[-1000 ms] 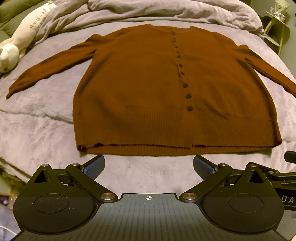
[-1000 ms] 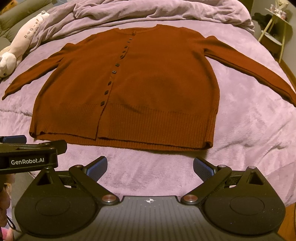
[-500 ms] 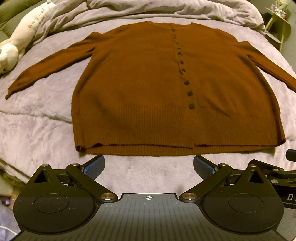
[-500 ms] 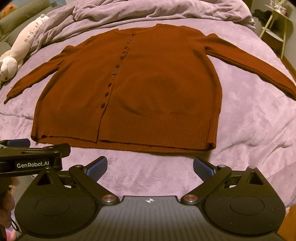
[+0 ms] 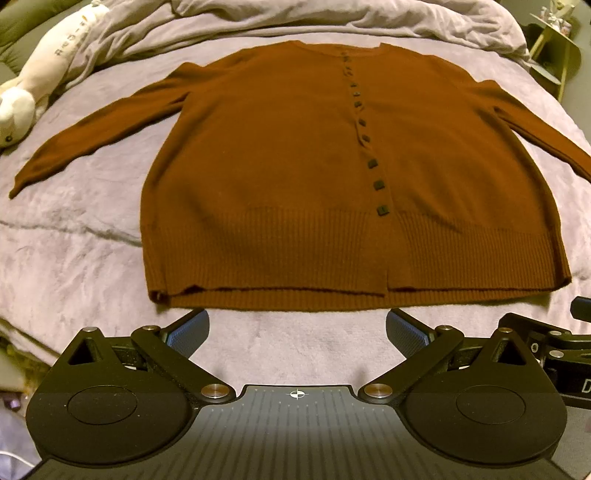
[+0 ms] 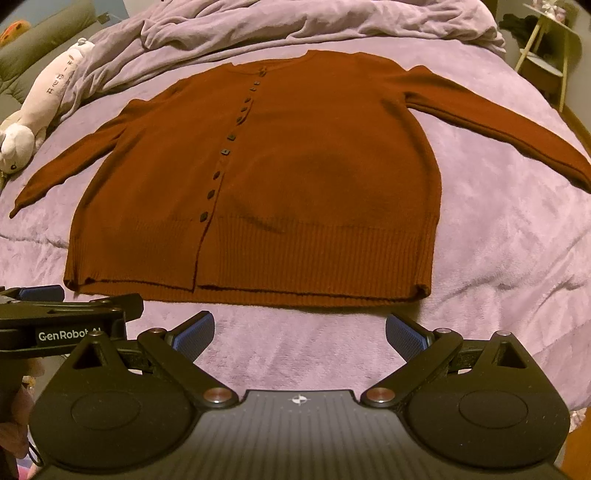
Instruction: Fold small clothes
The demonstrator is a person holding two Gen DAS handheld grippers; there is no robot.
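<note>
A rust-brown buttoned cardigan [image 5: 280,177] lies flat, front up, on a lilac bed cover, sleeves spread to both sides. It also shows in the right wrist view [image 6: 317,184]. My left gripper [image 5: 297,330] is open and empty, just short of the hem's left-middle part. My right gripper [image 6: 300,334] is open and empty, just short of the hem's right-middle part. The left gripper's body [image 6: 70,321] shows at the left edge of the right wrist view.
A white plush toy [image 5: 40,70] lies at the far left of the bed. A rumpled grey duvet [image 5: 332,18] is bunched along the far side. A small pale side table [image 6: 546,55] stands beyond the bed's right edge.
Both grippers have moved slightly forward toward the cardigan's hem. Both stay open, and the cardigan has not moved.
</note>
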